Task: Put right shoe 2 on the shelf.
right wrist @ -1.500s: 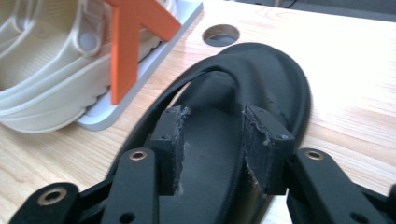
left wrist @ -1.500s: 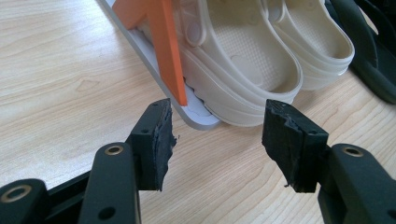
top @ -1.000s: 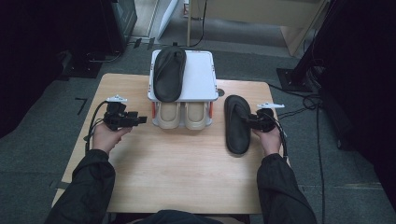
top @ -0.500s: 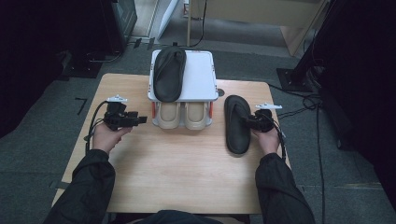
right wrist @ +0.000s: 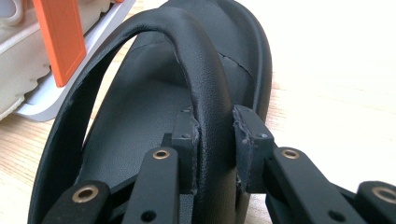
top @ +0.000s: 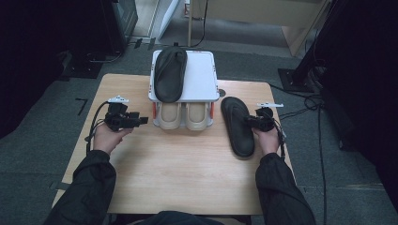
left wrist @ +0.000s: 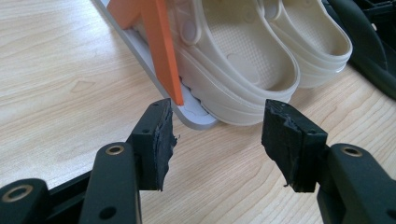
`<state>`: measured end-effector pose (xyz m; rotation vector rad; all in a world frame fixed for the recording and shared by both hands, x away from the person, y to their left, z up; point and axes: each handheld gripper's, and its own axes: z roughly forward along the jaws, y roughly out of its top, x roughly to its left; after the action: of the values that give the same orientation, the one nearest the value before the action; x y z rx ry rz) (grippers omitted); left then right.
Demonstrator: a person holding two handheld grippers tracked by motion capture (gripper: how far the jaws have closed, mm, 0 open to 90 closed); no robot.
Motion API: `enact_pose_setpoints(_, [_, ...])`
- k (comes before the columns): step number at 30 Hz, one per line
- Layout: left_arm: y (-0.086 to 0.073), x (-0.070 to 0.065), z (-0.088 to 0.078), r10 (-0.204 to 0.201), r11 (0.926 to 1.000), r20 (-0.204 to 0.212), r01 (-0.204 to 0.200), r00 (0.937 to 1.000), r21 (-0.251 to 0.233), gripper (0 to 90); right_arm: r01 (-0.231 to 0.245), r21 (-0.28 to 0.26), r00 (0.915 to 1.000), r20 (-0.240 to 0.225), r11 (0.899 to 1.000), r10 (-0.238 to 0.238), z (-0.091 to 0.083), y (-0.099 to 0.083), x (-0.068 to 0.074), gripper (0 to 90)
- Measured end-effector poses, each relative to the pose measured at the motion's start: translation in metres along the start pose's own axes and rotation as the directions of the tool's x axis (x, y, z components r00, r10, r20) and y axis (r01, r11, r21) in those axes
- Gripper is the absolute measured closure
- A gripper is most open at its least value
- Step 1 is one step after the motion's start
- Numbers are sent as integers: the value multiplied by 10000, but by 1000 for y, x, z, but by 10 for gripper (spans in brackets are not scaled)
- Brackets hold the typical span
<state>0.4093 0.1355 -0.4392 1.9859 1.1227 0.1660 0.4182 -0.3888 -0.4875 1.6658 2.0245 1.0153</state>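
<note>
On the wooden table (top: pixel 178 173), the right gripper (top: pixel 252 123) sits at about 3 o'clock from the table's middle, against the outer edge of a black flip-flop (top: pixel 238 125) that lies flat, sole down, toe toward 12 o'clock. In the right gripper view the two jaws have just been closing and now clench the sandal's strap (right wrist: pixel 205 93): one pad presses its inner face, the other its outer face, low on the arch of the strap where it runs down toward the footbed.

The left gripper (top: pixel 136 121) rests at about 9 o'clock, held level and pointing toward 3 o'clock at the shoe rack. Its jaws stand released and wide apart with nothing between them; in the left gripper view the wood of the table shows through the gap, and the pads are near the rack's corner without touching it.

The white two-tier shoe rack (top: pixel 202 77) stands at 12 o'clock on the table's far edge, with orange uprights (left wrist: pixel 161 51) at its sides. A second black flip-flop (top: pixel 170 72) lies on the left half of the top shelf, its right half bare. On the lower shelf a pair of beige clogs (top: pixel 183 115) sits side by side, heels toward the person. The black flip-flop on the table lies just beside the rack, at its 4 o'clock.
</note>
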Motion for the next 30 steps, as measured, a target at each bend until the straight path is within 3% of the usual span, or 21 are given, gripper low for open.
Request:
enact_pose_setpoints(13, [0,0,-3,-29,9998,6,30,10000,-204,440,-341,-236,9992,223,9991,346,-13,9,5,724])
enact_pose_setpoints(17, [0,-2,-2,27,9998,66,-26,10000,-217,438,-189,-330,9992,356,9993,201,-19,14,12,724])
enact_pose_setpoints(23, [1,-1,-4,-5,9997,295,12,9996,-244,435,-17,-100,9996,295,9999,20,-22,22,21,724])
enact_pose_setpoints(30, [0,-3,-1,116,9999,335,-113,9994,-89,438,-147,-4,9997,182,9999,147,-29,40,27,724])
